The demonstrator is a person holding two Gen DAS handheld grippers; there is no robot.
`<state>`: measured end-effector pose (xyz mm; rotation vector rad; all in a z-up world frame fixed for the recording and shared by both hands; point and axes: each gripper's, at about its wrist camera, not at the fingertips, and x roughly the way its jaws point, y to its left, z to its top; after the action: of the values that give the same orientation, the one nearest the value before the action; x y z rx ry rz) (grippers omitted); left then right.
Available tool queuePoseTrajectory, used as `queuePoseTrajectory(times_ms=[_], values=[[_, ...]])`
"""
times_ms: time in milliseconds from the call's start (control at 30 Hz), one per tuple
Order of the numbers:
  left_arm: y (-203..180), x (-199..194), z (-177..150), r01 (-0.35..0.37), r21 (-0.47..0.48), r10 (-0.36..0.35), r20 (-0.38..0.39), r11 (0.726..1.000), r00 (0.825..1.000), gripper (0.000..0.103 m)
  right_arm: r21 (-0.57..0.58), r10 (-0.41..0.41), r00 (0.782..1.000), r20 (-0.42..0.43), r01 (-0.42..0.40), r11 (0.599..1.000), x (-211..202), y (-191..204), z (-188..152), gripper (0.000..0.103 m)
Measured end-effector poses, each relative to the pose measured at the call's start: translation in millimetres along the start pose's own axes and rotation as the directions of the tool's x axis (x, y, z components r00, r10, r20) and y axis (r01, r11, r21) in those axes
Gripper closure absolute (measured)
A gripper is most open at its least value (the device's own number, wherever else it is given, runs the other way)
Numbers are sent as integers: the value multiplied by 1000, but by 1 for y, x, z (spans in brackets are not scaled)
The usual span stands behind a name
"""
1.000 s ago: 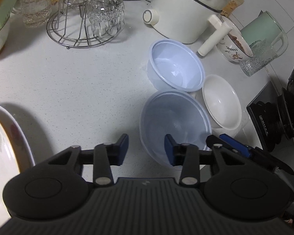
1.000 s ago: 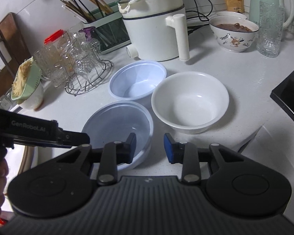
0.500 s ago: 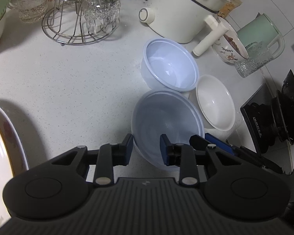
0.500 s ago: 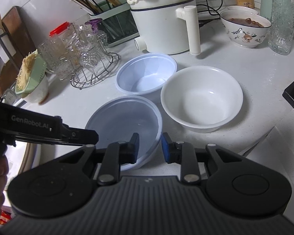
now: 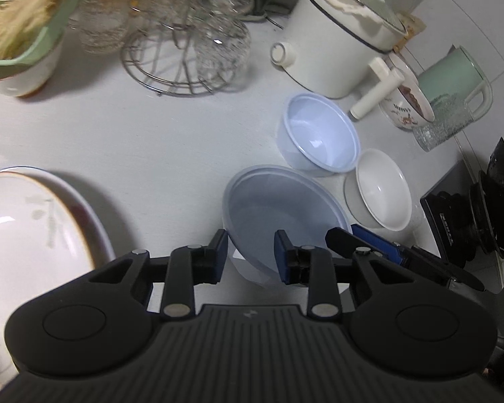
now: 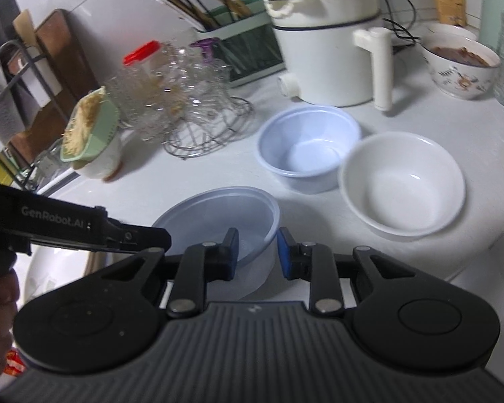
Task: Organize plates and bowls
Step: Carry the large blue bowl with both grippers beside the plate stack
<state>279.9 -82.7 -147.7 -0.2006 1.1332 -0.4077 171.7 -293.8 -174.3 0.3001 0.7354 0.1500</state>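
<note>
A: Where's the clear bowl (image 5: 285,215)?

B: Near edge of the counter (image 5: 144,134), lifted. Your left gripper (image 5: 250,252) and right gripper (image 6: 257,250) each straddle its rim, jaws narrowed; whether they pinch it I cannot tell.

A: Next?

B: Probably nest it. Keep both level and move together toward the blue bowl (image 6: 307,146).

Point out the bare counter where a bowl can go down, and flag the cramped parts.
The widest bare counter runs between the wire glass rack, the patterned plate and the translucent bowl. Crowded: the blue bowl, white bowl and translucent bowl sit nearly rim to rim below the white cooker, with both grippers straddling the translucent bowl's rim.
</note>
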Motion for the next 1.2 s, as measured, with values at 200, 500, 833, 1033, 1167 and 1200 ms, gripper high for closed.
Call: queuePoseTrajectory(times_ms=[200,500,833,1033,1167,1200], values=[[15,-8,-5,-35,-1,35,7,999,999,68,-19,30,999,-30,-30,999,11,15,-4,75],[26,-9,-14,-77,-3,77,-15,997,997,67,-46,28,996,-81,-32,998,26,29,-10,75],[33,-14,-17,-95,-26,95,-12,995,995,57,-47,29,995,-93,-34,998,28,34,-14,73],[34,-25,-18,-107,-37,107,7,994,994,51,-48,10,998,-57,-12,999,18,31,-11,58],[31,-36,-19,-105,-23,106,30,994,994,49,-47,-1,1000,-27,0,999,8,29,-7,48],[29,-40,-19,-108,-13,108,37,994,993,48,-47,-2,1000,-22,1,999,6,29,-5,47]])
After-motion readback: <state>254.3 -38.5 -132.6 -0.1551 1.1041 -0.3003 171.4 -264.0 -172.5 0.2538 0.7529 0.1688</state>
